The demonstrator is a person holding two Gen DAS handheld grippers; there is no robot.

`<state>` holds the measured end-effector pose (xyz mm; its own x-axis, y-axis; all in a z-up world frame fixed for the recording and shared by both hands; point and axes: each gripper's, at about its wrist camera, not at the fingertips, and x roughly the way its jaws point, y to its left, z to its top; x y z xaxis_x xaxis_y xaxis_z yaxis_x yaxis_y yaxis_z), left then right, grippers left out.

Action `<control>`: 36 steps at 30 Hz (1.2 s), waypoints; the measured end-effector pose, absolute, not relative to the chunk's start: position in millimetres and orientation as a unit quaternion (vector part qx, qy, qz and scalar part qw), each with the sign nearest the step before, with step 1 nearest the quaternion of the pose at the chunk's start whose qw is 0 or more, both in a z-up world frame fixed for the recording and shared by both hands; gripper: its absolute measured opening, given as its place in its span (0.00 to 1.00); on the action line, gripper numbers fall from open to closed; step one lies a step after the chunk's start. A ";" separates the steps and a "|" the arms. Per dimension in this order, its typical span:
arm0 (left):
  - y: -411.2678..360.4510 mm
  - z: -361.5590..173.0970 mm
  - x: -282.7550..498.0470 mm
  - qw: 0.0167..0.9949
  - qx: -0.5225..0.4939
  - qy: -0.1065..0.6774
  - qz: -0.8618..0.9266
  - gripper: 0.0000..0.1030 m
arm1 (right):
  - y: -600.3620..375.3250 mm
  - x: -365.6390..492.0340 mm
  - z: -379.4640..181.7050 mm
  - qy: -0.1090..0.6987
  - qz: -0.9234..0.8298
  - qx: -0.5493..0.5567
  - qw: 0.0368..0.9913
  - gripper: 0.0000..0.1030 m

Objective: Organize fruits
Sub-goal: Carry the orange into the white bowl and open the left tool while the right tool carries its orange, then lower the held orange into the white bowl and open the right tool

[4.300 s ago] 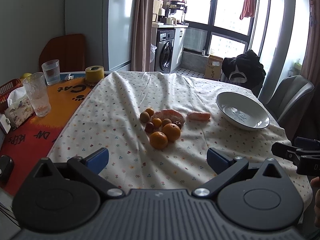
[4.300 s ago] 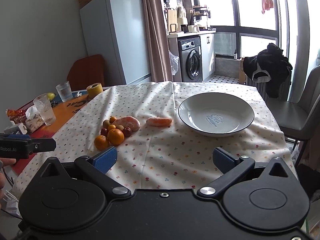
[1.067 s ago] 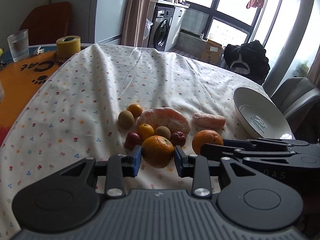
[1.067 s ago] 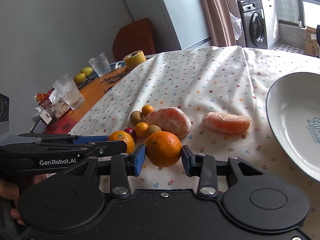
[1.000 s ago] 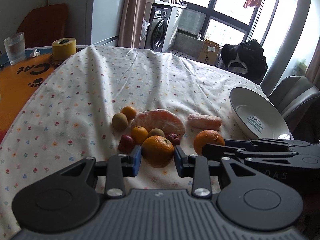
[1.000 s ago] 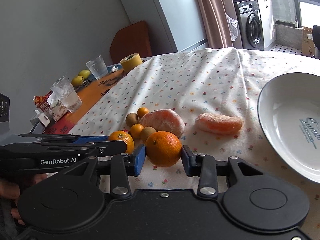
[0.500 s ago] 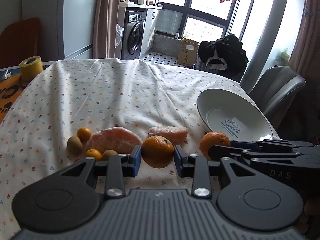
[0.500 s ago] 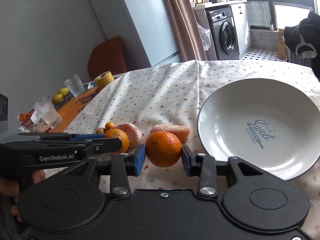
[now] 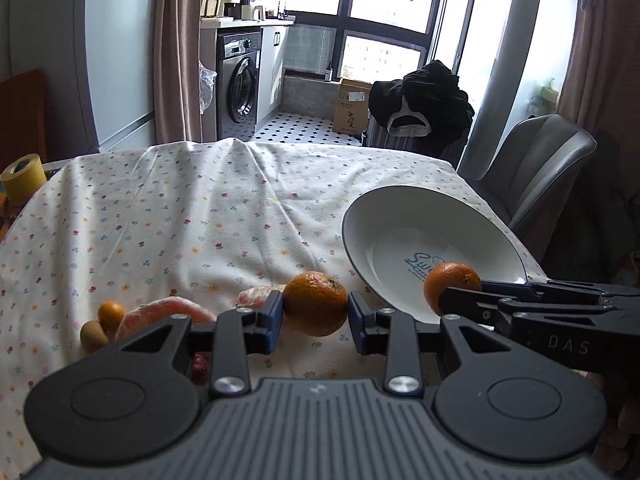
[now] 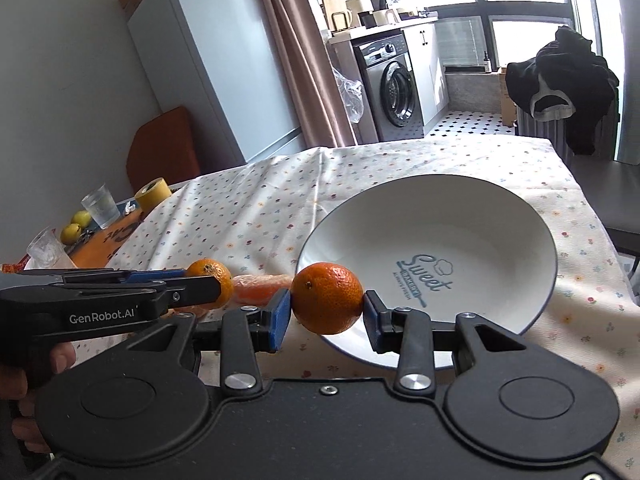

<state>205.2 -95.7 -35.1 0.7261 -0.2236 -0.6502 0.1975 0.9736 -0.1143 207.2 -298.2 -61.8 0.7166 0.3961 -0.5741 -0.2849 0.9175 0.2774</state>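
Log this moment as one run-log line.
left gripper: shut on left orange | right gripper: shut on right orange | white plate: no fruit in it | peeled fruit: on tablecloth

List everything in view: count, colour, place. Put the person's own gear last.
Oranges: 2, orange, one in the left gripper, one in the right gripper.
Plate: 1, white, on the tablecloth, right side, nothing in it.
Peeled citrus pieces: 2, orange-pink, one near the small fruits, one left of the plate.
Small fruits: several, orange, brownish and dark red, by the bigger peeled piece.
Tablecloth: 1, white, floral.
Tape roll: 1, yellow, far left.
Glasses: 2, clear, on the orange mat.
Left gripper: black, blue pads.
Right gripper: same.
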 end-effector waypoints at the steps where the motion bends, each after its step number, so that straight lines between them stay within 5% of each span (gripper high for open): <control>1: -99.2 -35.3 207.3 0.928 -0.019 0.353 -0.118 0.32 | -300.7 207.3 -62.4 0.328 0.178 0.085 0.924 0.36; 36: -164.7 -59.6 247.6 0.911 -0.002 0.377 -0.168 0.24 | -347.0 210.9 -80.2 0.333 0.088 0.094 0.934 0.37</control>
